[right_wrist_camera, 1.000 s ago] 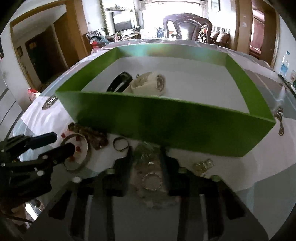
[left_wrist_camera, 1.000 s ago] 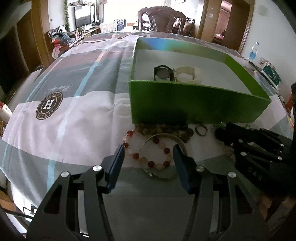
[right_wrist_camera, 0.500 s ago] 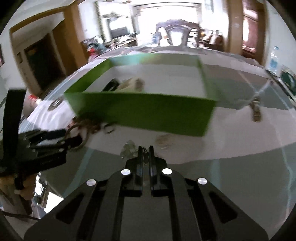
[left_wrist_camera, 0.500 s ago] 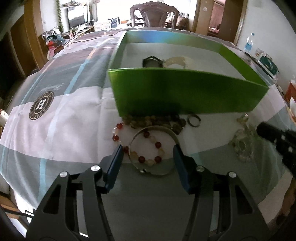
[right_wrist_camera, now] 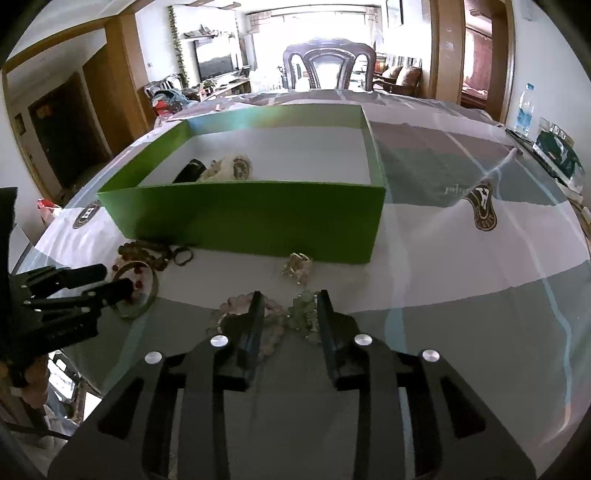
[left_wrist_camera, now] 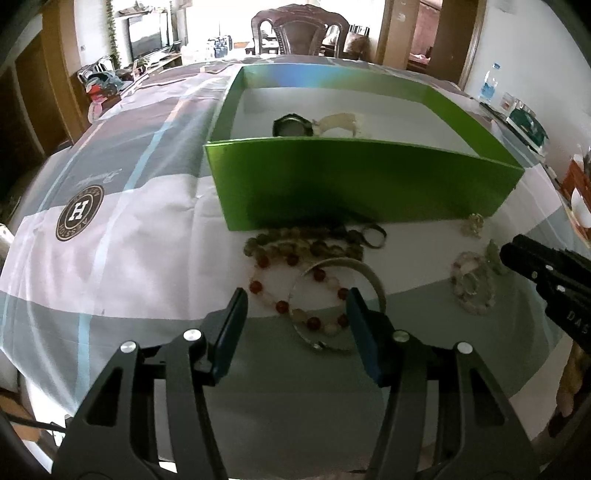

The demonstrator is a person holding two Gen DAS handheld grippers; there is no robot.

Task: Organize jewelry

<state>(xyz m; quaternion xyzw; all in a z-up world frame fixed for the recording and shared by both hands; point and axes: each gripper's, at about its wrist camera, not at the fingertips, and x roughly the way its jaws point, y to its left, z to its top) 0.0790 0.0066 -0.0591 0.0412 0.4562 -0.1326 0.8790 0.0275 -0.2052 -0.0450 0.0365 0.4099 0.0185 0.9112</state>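
Observation:
A green box point(left_wrist_camera: 369, 184) point(right_wrist_camera: 251, 214) stands mid-table with a black watch point(left_wrist_camera: 291, 125) and a white bracelet point(left_wrist_camera: 340, 122) inside. In front of it lie a brown bead strand point(left_wrist_camera: 295, 240), a dark ring point(left_wrist_camera: 375, 234), a red-and-pale bead bracelet point(left_wrist_camera: 281, 305) and a metal bangle point(left_wrist_camera: 373, 275). My left gripper point(left_wrist_camera: 295, 299) is open, and the red bead bracelet lies just beyond its tips. My right gripper point(right_wrist_camera: 290, 295) hovers over a pale pink bracelet point(right_wrist_camera: 273, 321) and a green charm point(right_wrist_camera: 304, 314). Its jaws are opening, and the pads press on nothing.
A small gold piece point(right_wrist_camera: 295, 264) lies by the box's front wall. The table wears a grey-and-white cloth with round logos point(left_wrist_camera: 79, 212). A water bottle point(right_wrist_camera: 524, 107) and a dark packet point(right_wrist_camera: 557, 151) sit at the far right edge. A wooden chair point(left_wrist_camera: 299, 33) stands behind the table.
My right gripper swung to the right, away from the left one, shut on nothing, then parted its jaws again. The left gripper stayed open and barely shifted.

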